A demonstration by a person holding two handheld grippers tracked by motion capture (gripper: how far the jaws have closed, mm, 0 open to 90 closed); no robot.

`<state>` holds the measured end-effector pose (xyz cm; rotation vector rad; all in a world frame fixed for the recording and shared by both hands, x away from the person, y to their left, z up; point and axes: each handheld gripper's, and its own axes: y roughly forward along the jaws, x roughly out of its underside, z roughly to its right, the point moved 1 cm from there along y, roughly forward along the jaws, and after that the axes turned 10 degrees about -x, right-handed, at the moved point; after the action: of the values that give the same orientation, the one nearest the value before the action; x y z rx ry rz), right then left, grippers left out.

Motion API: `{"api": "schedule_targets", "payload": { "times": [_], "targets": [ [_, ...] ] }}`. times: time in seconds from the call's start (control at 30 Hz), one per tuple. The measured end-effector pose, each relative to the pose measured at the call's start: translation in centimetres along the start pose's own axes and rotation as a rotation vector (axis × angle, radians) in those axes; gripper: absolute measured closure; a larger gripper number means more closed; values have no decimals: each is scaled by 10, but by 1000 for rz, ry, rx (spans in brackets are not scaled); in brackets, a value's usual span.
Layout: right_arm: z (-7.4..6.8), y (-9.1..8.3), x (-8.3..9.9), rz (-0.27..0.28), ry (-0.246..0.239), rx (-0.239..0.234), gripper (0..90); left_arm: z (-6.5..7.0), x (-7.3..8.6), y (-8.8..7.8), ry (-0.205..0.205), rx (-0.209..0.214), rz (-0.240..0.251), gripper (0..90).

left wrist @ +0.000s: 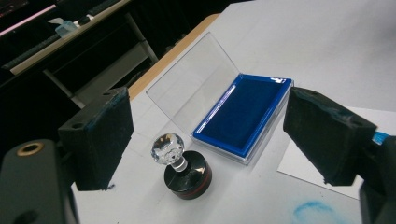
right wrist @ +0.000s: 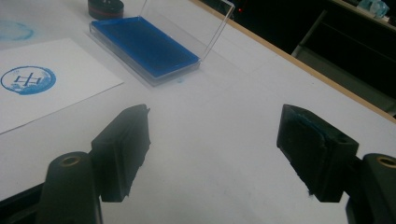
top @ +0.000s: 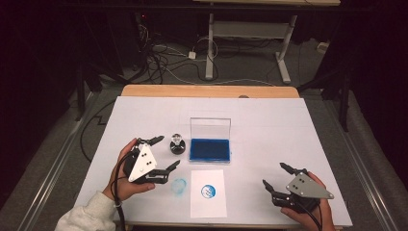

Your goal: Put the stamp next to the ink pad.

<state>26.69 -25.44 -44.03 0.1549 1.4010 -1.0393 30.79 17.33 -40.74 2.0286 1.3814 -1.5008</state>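
Just left of the open ink pad (top: 210, 149) stands the stamp (top: 177, 143), upright on the white table cover (top: 269, 125), black base down and clear faceted knob up, close to the pad's blue tray but not touching it. Left gripper (top: 161, 154) sits just left of the stamp with jaws spread wide, nothing between the pads; in the left gripper view the stamp (left wrist: 182, 168) lies low between the two black jaws, nearer the left one, untouched. Right gripper (top: 277, 175) rests well to the right of the pad and nearer the person, jaws released, empty. Paper sheet (top: 208, 192) lies just in front of the pad and already carries a round blue print (top: 208, 191); a faint blue smudge (top: 179, 186) marks the cover left of the sheet.

Step, as I judge it: left gripper approaching the stamp for a pick, grasp not yet made. Next move calls for centring the jaws on the knob or neck, then closing. Risk: the faceted knob looks slippery, and an off-centre pinch could tip the stamp toward the pad.
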Motion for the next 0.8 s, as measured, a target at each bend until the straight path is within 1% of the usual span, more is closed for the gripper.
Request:
{"api": "schedule_targets", "payload": {
  "times": [0.03,0.1,0.2,0.3,0.37,0.43,0.6,0.67,0.8],
  "targets": [
    [0,0,0,1,0,3,255,0,1,-2,5,-5,-2,157],
    [0,0,0,3,0,4,255,-1,4,-4,-3,-5,-2,157],
    [0,0,-1,5,-4,5,255,-3,10,-9,-2,-17,2,157],
    [0,-1,-1,3,-5,7,254,-4,15,-11,-2,-25,-10,157],
    [0,0,-1,3,-6,8,254,-5,19,-13,-11,-19,-14,157],
    [0,0,-1,2,-6,10,254,-4,22,-14,-4,-20,-22,157],
    [0,0,-1,0,-3,10,254,-3,29,-17,-21,-15,-38,157],
    [0,1,0,-1,-2,9,254,-2,32,-18,-19,-12,-51,157],
    [-1,0,-1,0,-3,11,254,0,37,-21,-19,-9,-60,157]
  ]
}}
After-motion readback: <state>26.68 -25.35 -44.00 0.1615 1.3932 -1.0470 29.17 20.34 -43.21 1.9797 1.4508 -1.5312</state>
